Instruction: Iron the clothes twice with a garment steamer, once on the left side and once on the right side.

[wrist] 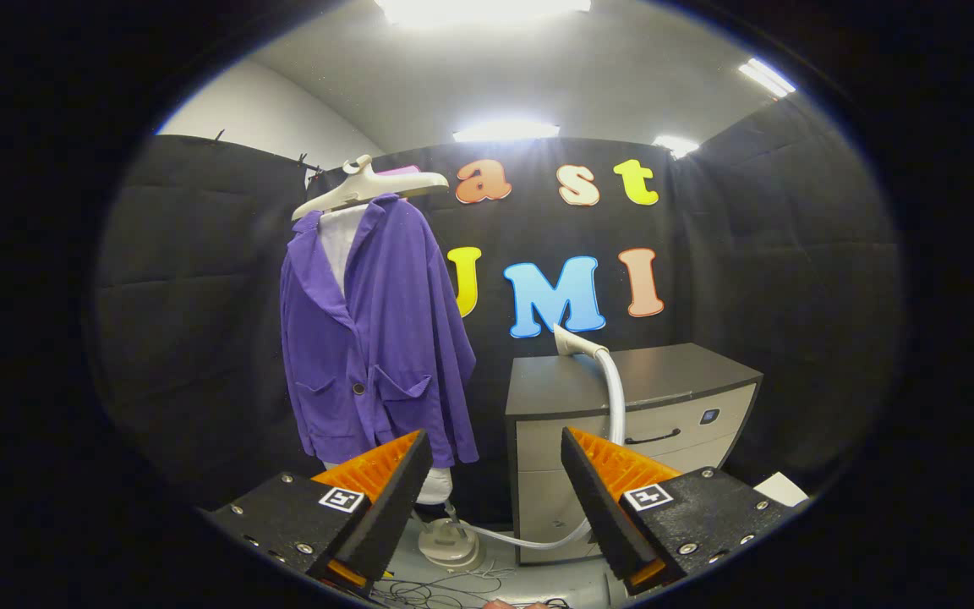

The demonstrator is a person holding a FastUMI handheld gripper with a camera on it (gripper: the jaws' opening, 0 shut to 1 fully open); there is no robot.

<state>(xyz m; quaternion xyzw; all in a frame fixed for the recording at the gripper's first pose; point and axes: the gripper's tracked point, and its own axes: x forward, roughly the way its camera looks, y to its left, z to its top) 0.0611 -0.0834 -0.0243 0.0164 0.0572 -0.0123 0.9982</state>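
The gripper [495,474] is held wide open, and nothing is caught between its two fingers [394,499]. The fingers are seen with black pads and orange sides.

A purple jacket [377,338] is hung up beyond the left finger, on a white hanger [369,190]. The hanger is set on top of a stand. The front of the jacket is closed with a dark button, and two pockets are seen low down on it.

The steamer head [576,341] is laid on top of a grey cabinet [622,406], beyond the right finger. The head is well apart from the fingers and is not touched by them. A white hose [616,397] is hung down from the head over the front of the cabinet. The hose is then run along the floor to a white base [451,541], which is placed just ahead of the left finger, under the jacket. Some thin wires [445,584] are spread on the floor between the fingers.
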